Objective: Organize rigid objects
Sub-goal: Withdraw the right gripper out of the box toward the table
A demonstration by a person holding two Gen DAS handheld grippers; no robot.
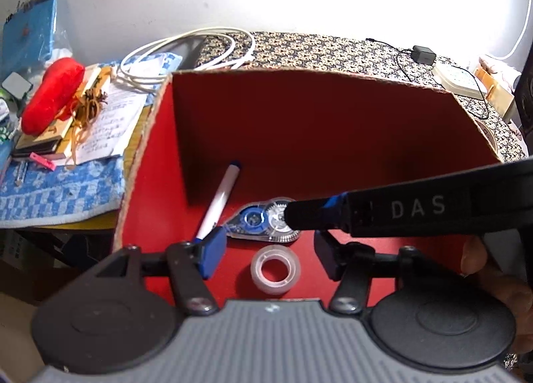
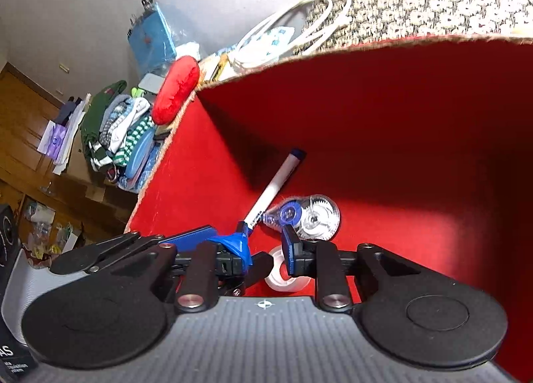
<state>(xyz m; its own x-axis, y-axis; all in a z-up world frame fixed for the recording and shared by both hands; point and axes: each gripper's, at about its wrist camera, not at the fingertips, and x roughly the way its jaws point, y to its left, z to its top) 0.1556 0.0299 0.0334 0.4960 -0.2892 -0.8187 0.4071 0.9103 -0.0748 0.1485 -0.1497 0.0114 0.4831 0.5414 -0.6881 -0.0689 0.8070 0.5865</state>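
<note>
1 pen (image 1: 218, 202), 1 correction tape (image 1: 266, 221), 1 tape roll (image 1: 275, 270) in red box (image 1: 316, 123).

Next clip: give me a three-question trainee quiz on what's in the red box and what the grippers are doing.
1. True or false: the tape roll lies inside the red box.
2. Which item lies beside the correction tape dispenser? A) scissors B) marker C) stapler
3. Fill in: the left gripper has its jaws ____ and holds nothing.

Key: 1 true; 2 B; 3 open. The right gripper is also open, above the same box.
</note>
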